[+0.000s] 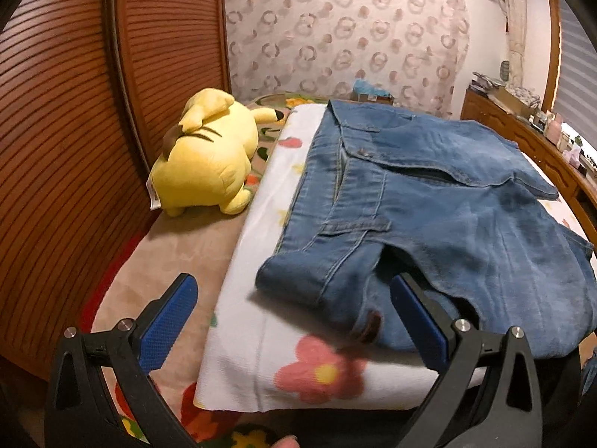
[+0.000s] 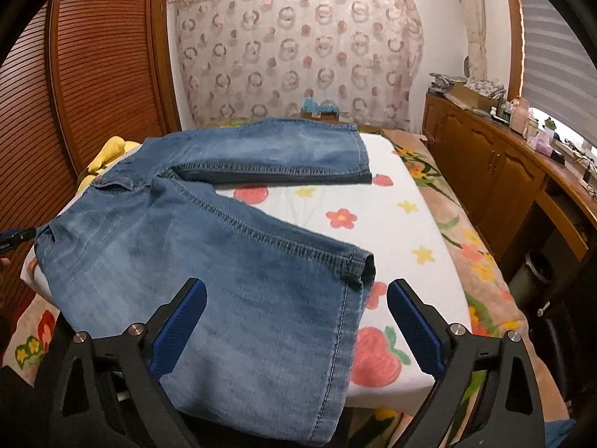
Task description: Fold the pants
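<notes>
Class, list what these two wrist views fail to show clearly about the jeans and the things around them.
- Jeans: in the right wrist view the near leg's hem runs off the bottom edge, behind the right gripper.
- Waistband corner: blurred in the left wrist view, between the left gripper's open jaws.
- Yellow plush toy: faces away; in the right wrist view the jeans hide most of it.
- Counter clutter: too small.

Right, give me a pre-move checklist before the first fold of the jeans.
1. Left gripper open at the waist end: ok.
2. Right gripper open over the near leg's hem: ok.
3. Jeans spread flat, legs apart in a V: ok.
4. Jeans fully on the white floral towel: not ok, the near leg overhangs the front edge.
5. Yellow plush toy off the jeans: ok, it lies beside the towel.
6. Fabric already between either gripper's fingers: cannot tell.
</notes>
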`<state>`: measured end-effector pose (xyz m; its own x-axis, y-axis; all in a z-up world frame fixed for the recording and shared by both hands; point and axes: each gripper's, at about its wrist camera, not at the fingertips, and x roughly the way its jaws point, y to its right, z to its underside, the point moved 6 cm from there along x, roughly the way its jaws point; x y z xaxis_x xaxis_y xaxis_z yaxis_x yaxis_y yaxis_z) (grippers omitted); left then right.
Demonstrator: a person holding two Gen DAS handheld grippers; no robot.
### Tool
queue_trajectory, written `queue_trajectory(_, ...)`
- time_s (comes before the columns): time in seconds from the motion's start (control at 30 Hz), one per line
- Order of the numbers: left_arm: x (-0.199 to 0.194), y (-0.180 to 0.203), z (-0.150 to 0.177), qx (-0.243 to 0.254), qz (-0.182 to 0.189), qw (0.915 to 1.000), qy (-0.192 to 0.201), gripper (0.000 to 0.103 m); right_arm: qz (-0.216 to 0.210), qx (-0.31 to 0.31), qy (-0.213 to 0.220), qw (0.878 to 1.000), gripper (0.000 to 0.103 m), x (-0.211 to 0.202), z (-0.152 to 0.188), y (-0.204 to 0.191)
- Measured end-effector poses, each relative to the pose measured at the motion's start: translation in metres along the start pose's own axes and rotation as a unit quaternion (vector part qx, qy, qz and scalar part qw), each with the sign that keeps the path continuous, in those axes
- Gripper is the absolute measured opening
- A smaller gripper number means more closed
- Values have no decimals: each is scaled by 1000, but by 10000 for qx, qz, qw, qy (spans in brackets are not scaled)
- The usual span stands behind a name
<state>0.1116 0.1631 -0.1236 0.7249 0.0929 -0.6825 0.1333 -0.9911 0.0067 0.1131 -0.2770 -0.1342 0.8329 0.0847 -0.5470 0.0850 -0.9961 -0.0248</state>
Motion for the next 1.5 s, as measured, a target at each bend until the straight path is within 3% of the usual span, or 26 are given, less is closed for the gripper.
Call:
queue_trajectory(0.27, 17, -4, 10, -80, 147, 9996, -232, 89, -24, 22, -199, 9998, 91, -4, 3, 15)
queue_trajectory(0.5, 19, 3, 13, -182, 539, 9979, -299, 62, 82, 124, -344, 9993, 81, -9, 9, 37)
queue_trajectory(0.6, 21, 4, 16, -231, 591, 9975, -318, 57, 117, 187, -369, 9991, 80, -11, 12, 40)
queue_trajectory(0.83, 21, 7, 17, -193, 551, 9979, -282, 57, 106, 209, -508, 9984, 65, -12, 17, 41)
queue_trajectory(1.13, 20, 5, 16, -157, 524, 9982, -265, 57, -80, 273, -778, 9966, 57, -3, 20, 40)
queue_trajectory(1.2, 20, 7, 17, -154, 588, 9978, -254, 47, -27, 196, -761, 9969, 52, -5, 20, 37)
queue_trajectory(1.33, 16, 14, 17, 23, 579, 9981, -199, 35, -26, 62, -784, 9969, 25, -8, 20, 32)
queue_trajectory(1.5, 15, 16, 14, 31, 626, 9979, -169, 23, -29, -194, -847, 9962, 14, -12, 21, 23)
